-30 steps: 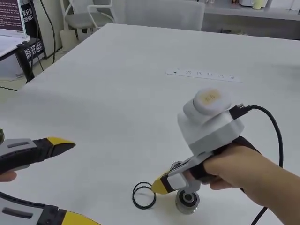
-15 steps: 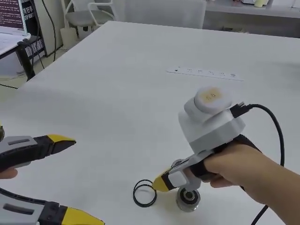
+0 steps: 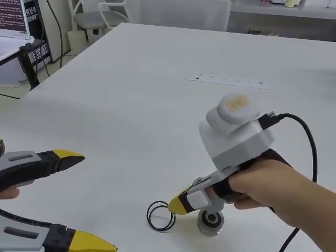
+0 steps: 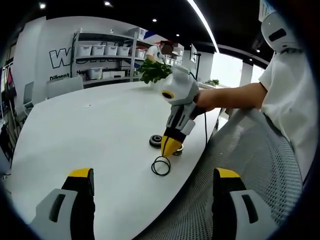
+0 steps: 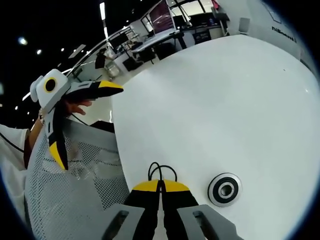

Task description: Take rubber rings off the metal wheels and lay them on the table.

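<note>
Near table edge: rubber rings, wheel.

A broad white table with a power strip — chair beyond, shelves of white bins, ceiling spotlights.

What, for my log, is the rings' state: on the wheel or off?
Off: the rubber rings lie on the table beside the metal wheel.

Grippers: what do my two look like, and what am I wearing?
Both the left gripper and the right gripper have pale grey bodies and black jaws ending in yellow tips. A black cable trails from the right one. The person wears a white short-sleeved shirt.
</note>
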